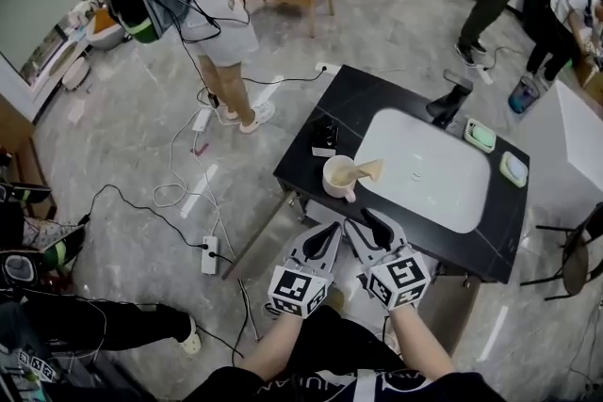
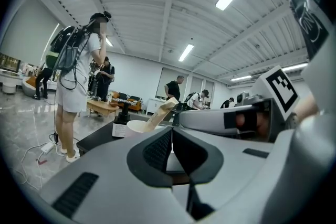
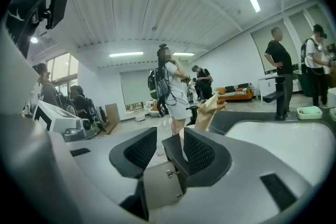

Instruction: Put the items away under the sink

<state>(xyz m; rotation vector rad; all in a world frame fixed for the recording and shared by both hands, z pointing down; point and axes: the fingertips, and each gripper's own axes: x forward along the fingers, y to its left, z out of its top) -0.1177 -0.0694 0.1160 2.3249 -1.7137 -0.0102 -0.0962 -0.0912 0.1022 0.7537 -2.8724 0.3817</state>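
Note:
A cream mug with a tan paper bag sticking out of it stands at the near left corner of the black counter, beside the white sink. A small black bottle stands just behind the mug. Both grippers hover side by side just short of the counter's front edge. My left gripper is shut with nothing in it. My right gripper is open and empty. It points at the mug, and a beige cabinet door shows below its jaws.
A black faucet and two green soap dishes sit on the far side of the sink. Cables and a power strip lie on the floor to the left. A person stands beyond them. A black chair is at the right.

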